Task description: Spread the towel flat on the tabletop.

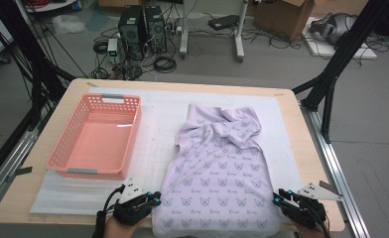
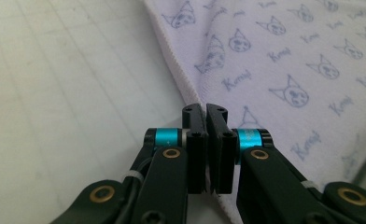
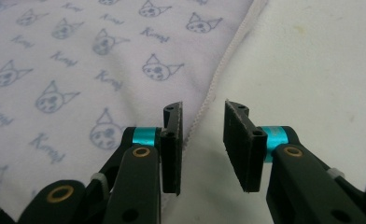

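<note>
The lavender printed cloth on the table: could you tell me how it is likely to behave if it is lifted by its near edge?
The lavender cloth is probably floppy: its far end already lies bunched in soft folds. It looks thin and light, lying flat on the white mat. Lifted at its near corners, it would likely sag in the middle and drag.

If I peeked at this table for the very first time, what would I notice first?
Probably the lilac cloth with little cat faces, spread down the middle of the white mat and bunched up at its far end. Next, the empty pink basket to its left. At the near edge, the left gripper is shut at the cloth's left hem and the right gripper stands open at its right hem.
</note>
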{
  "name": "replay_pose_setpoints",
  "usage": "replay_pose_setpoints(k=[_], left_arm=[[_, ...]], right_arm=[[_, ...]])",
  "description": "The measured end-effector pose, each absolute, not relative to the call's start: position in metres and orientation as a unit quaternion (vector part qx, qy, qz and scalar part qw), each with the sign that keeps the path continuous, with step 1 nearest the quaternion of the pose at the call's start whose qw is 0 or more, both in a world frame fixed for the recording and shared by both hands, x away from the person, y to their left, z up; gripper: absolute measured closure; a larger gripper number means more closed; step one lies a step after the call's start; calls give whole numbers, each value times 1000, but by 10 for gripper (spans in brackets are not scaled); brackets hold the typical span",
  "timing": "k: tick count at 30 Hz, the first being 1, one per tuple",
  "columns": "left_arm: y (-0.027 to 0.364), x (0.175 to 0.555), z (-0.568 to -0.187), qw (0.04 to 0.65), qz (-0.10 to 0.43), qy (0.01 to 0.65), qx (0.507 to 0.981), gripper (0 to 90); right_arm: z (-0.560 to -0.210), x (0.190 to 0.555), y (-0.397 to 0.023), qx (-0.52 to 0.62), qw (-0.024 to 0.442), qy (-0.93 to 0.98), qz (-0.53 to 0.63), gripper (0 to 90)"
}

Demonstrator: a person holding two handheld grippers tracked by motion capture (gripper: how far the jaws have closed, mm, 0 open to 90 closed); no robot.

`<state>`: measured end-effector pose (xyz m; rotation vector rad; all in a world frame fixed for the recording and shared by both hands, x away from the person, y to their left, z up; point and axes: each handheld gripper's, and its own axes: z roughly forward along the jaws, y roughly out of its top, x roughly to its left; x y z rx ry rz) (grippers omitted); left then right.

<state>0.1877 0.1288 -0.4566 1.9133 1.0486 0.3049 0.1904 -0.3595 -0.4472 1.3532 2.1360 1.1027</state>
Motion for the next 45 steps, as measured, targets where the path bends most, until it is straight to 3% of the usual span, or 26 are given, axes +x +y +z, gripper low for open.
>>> replay_pose_setpoints(k=[7,8,9,10,11,14,23,26,30,35,45], left_arm=[[142,163,-456,455,119,411,781,855],[143,163,-457,461,123,410,777,823],[144,165,-458,465,129,411,774,733],[144,167,-459,468,131,412,771,642],[145,169,-461,475,132,415,765,609],[144,176,-461,485,134,423,753,546],[130,207,-457,477,135,434,753,504],[126,218,-457,464,128,448,754,494],[120,213,-460,452,169,435,760,558],[119,210,-459,447,170,430,766,861],[143,170,-456,445,150,428,772,884]], right_arm=[[-451,199,-342,462,184,779,381,667],[-451,198,-341,462,186,780,380,733],[-450,198,-340,454,176,785,383,857],[-450,196,-339,450,175,788,383,872],[-449,195,-339,449,178,790,377,877],[-447,187,-341,449,176,795,367,881],[-444,152,-367,456,175,797,357,877],[-445,154,-367,463,178,788,364,761],[-444,163,-363,462,191,781,374,696],[-446,180,-357,463,199,779,374,675],[-448,200,-350,470,193,771,384,666]])
